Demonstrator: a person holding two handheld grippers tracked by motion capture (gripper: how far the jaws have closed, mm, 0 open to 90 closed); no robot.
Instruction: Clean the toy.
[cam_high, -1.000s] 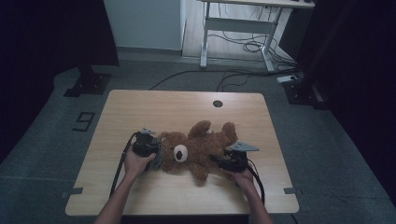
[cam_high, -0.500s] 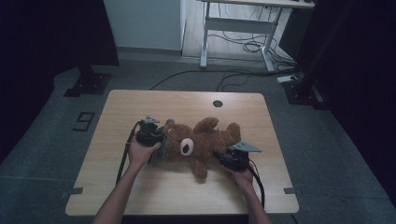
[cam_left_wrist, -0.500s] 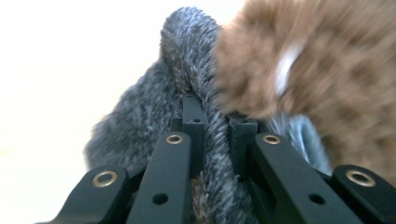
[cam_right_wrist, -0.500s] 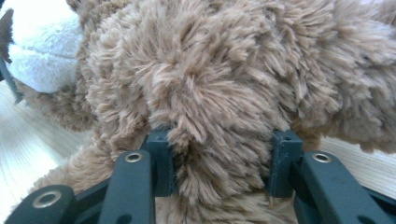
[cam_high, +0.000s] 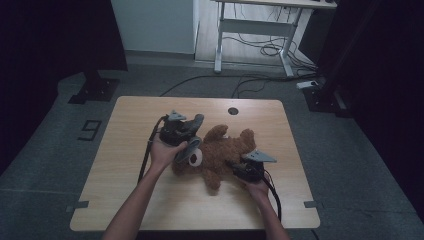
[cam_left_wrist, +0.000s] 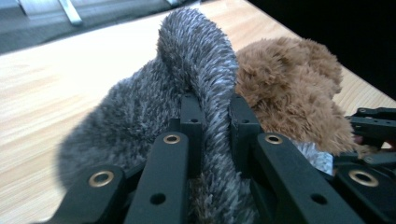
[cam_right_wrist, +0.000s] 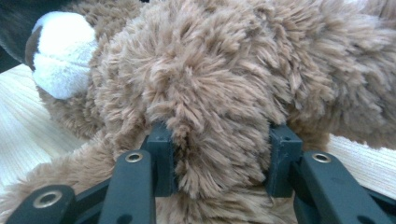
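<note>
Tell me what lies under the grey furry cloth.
The grey furry cloth, pinched in the left tongs, drapes over the teddy bear by its white muzzle. What it covers of the head is hidden.

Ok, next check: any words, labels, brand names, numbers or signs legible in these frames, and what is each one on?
"9": a dark outlined digit marked on the grey floor left of the table, seen in the high view.
No print, tag or brand can be read on the brown teddy bear, the grey furry cloth or either tool.
</note>
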